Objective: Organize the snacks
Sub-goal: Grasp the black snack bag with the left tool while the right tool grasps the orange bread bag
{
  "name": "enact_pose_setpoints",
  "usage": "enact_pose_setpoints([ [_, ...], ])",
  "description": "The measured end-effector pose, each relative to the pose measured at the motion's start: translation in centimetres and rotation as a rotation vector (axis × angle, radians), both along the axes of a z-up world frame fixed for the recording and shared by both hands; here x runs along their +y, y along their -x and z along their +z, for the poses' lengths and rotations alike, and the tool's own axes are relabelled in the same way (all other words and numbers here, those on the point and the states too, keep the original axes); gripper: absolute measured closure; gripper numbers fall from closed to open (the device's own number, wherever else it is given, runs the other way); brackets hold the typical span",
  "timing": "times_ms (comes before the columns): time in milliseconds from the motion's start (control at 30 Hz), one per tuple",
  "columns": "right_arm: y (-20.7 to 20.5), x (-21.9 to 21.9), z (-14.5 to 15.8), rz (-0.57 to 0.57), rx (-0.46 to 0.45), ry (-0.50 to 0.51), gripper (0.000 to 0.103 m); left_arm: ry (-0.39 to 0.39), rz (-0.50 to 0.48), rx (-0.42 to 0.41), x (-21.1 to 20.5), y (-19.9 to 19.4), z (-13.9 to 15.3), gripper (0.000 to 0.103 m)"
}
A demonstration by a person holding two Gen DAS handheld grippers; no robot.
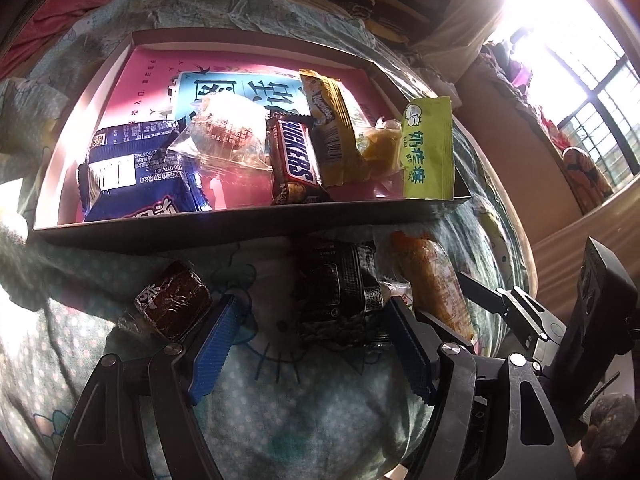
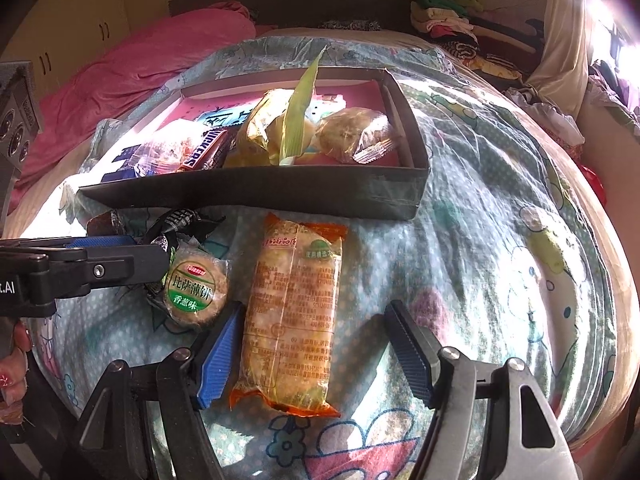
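The snacks still to be put away lie on the bed quilt (image 2: 460, 264), just near of the box (image 2: 260, 196). The long orange packet (image 2: 292, 320) lies lengthwise between the fingers of my right claw (image 2: 314, 352); the jaws stand wide and the pads do not press on it, though the left pad sits just beside its edge. To its left is the round biscuit pack (image 2: 196, 292), and beyond that the dark crinkled wrapper (image 1: 336, 292), which lies towards the right finger of my left claw (image 1: 316, 340). That claw is wide too and holds nothing. Further left lies the brown sweet (image 1: 174, 300), outside the left finger.

The box already holds a good heap: the Snickers bar (image 1: 294, 160), the blue packet (image 1: 132, 168), a clear-wrapped cake (image 1: 224, 132) and the green sachet (image 1: 430, 148) propped up at the right end of its near wall.

What worries me is this. My left claw's arm reaches across close to the biscuit pack, so the two claws may knock together if both close in at once. The quilt is soft, and a pad pressing down could pinch cloth along with a wrapper. The orange packet looks slippery and long; gripped off-centre it would likely droop and catch the box wall, perhaps tipping the green sachet out.
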State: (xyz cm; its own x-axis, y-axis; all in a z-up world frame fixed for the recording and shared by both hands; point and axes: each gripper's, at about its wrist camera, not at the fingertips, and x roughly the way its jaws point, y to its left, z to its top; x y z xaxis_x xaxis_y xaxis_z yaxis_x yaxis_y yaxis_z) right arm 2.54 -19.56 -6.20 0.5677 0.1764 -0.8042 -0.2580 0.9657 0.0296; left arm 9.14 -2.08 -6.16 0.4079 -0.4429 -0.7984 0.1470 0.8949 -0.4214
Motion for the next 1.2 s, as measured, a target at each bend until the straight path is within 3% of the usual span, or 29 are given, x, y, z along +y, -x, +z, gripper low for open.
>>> enact_pose_setpoints([
  [133, 0.0, 0.0, 0.0, 0.001, -0.001, -0.001, 0.032, 0.033, 0.006, 0.016, -0.1, -0.5, -0.3, 0.028],
  [367, -0.3, -0.1, 0.0, 0.003, -0.006, 0.0, 0.032, 0.119, -0.012, 0.06, -0.2, -1.2, -1.1, 0.047],
  [700, -0.4, -0.1, -0.1, 0.004, -0.008, 0.001, 0.033, 0.197, 0.006, 0.109, 0.2, -2.0, -2.2, 0.048],
  [800, -0.5, -0.2, -0.1, 0.004, -0.008, -0.004, 0.034, 0.205, 0.012, 0.111, 0.2, -2.1, -2.2, 0.059],
  [1067, -0.5, -1.1, 0.1, -0.003, -0.009, -0.054, 0.055, 0.199, 0.011, 0.084, 1.0, -1.3, -1.3, 0.063],
  [1200, -0.5, -1.6, 0.4, -0.007, -0.013, -0.088, 0.064, 0.144, 0.006, 0.041, 1.0, -0.3, -0.1, 0.064],
])
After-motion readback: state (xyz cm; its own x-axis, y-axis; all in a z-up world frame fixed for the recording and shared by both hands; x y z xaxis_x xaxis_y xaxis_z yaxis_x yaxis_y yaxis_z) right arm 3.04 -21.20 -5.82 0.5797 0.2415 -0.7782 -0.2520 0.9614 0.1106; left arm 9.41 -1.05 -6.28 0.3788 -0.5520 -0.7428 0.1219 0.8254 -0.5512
